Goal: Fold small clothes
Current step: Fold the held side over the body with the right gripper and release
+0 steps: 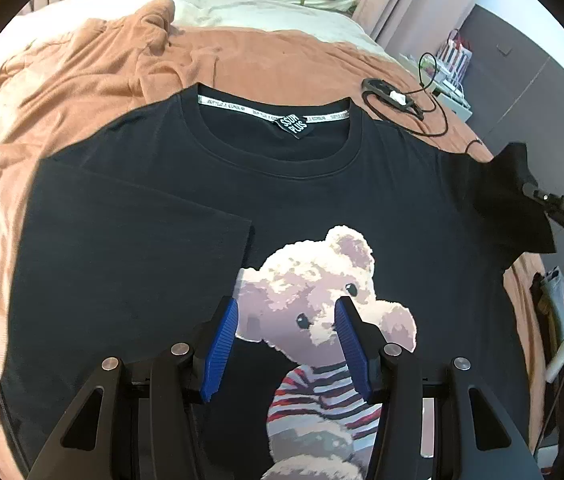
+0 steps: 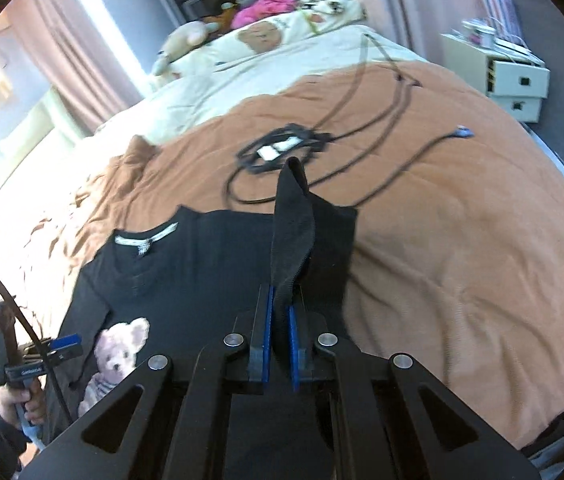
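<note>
Your right tongs [image 2: 280, 312] are pinching the shirt [image 1: 162, 240] sleeve; left tongs [image 1: 286, 320] are hanging spread. Cables [image 2: 282, 148] are lying beyond; bed [image 2: 462, 240] is lying open rightward.

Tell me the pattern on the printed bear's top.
Red, white and dark stripes on the bear's top, clearest in the left wrist view.

Open brown blanket [image 2: 462, 240] is seen to the right of the black T-shirt [image 1: 322, 200], free right out to the bed's right edge. Beyond the collar, passage is blocked by a coiled black cable [image 2: 282, 148] with leads trailing across the blanket. The bed's far end is crowded with pillows and plush toys [image 2: 266, 12]. Past the right edge, white drawers [image 2: 514, 80] stand.
</note>
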A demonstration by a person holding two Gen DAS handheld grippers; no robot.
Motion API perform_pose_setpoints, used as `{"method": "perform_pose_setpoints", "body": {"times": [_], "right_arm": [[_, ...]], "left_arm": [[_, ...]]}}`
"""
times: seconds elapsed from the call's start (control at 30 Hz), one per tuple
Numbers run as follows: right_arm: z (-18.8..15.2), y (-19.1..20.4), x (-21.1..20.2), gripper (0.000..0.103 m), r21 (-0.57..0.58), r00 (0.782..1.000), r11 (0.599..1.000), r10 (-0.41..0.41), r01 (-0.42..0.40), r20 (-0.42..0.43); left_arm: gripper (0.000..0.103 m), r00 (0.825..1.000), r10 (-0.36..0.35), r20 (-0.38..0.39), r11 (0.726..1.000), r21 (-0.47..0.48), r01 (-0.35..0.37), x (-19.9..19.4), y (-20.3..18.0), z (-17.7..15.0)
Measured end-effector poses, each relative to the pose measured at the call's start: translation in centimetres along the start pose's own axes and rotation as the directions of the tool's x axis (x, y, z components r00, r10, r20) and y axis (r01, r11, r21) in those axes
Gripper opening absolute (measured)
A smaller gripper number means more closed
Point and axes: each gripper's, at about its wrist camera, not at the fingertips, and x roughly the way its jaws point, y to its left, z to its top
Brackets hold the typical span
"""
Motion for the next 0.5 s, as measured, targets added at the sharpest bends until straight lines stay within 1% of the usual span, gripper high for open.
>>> {"method": "perform_pose_setpoints", "body": {"times": [0.17, 0.33, 0.5], "right_arm": [[-0.8, 1.2, -0.1, 0.004, -0.034, 0.999, 0.998, 0.052, -0.052, -0.013], [-1.8, 2.6, 0.4, 0.004, -0.063, 0.993, 0.992, 0.109, -0.112, -0.047], [-2.8, 4.1, 1.2, 0.004, -0.104, 0.987, 0.984, 0.138, -0.147, -0.088]], "left_arm": [[0.053, 1.000, 0.004, 0.005, 1.000, -0.009, -0.004, -0.4, 0.4, 0.1], [0.053, 1.000, 0.003, 0.006, 1.000, -0.021, -0.003, -0.4, 0.6, 0.3], [0.053, 1.000, 0.005, 0.008, 1.000, -0.011, -0.005, -0.1, 0.1, 0.6]]}}
